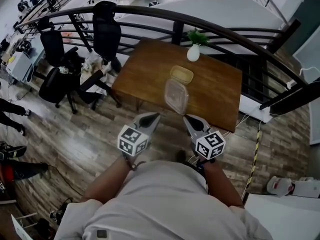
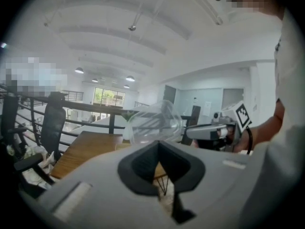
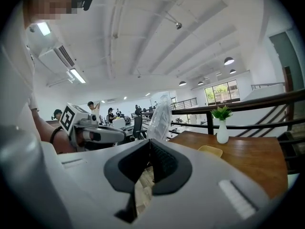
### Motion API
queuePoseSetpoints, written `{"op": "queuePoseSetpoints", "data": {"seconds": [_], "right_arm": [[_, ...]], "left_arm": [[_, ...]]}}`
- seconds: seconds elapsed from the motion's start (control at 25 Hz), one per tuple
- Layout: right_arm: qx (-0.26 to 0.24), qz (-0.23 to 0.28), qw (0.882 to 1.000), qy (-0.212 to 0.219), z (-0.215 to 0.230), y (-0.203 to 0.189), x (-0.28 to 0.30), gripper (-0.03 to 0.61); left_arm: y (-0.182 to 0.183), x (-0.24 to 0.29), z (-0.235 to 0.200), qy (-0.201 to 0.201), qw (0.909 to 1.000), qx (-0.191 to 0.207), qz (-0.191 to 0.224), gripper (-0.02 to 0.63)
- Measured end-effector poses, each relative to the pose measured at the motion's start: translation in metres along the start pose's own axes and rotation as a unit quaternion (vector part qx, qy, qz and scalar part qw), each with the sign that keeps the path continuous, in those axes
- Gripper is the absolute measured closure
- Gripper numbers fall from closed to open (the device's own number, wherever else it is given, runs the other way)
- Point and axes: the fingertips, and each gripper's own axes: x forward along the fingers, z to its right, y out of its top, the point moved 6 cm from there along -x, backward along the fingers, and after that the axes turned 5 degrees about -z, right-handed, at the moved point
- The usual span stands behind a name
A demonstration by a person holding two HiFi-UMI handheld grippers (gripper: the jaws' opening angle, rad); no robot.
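Clear plastic is up in the air at this moment: a see-through container (image 1: 176, 96) is pinched by its near edge in the right tool (image 1: 188, 118), whose jaws are pressed together on it. It is held on edge above the near side of the wooden desk (image 1: 145, 71). The left tool (image 1: 154, 116) is seen with its jaws pressed together as well, and the container's broad face stands just past its tip; whether contact is made there cannot be told. Both tools are held close in front of the person's chest. Further back on the desk a yellow plastic piece (image 1: 181, 74) is laid flat, and a white vase (image 1: 193, 53) with a green plant is seen near the far edge. Black office chairs (image 1: 106, 34) are parked off the desk's left.
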Motion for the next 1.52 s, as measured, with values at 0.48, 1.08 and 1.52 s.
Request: {"op": "queuePoseSetpoints", "data": {"seconds": [0.48, 1.08, 1.52], "right_arm": [[0.01, 0.01, 0.999, -0.048, -0.099, -0.04, -0.037, 0.572], [0.011, 0.003, 0.998, -0.063, -0.12, -0.049, -0.04, 0.574], [0.006, -0.001, 0.999, -0.052, -0.112, -0.035, -0.029, 0.574]], "left_arm": [[-0.046, -0.056, 0.026, -0.05, 0.9987, 0.0, -0.009, 0.611], [-0.059, -0.066, 0.031, -0.071, 0.9975, -0.007, 0.0, 0.611], [-0.049, -0.062, 0.02, -0.065, 0.9978, -0.013, 0.004, 0.611]]}}
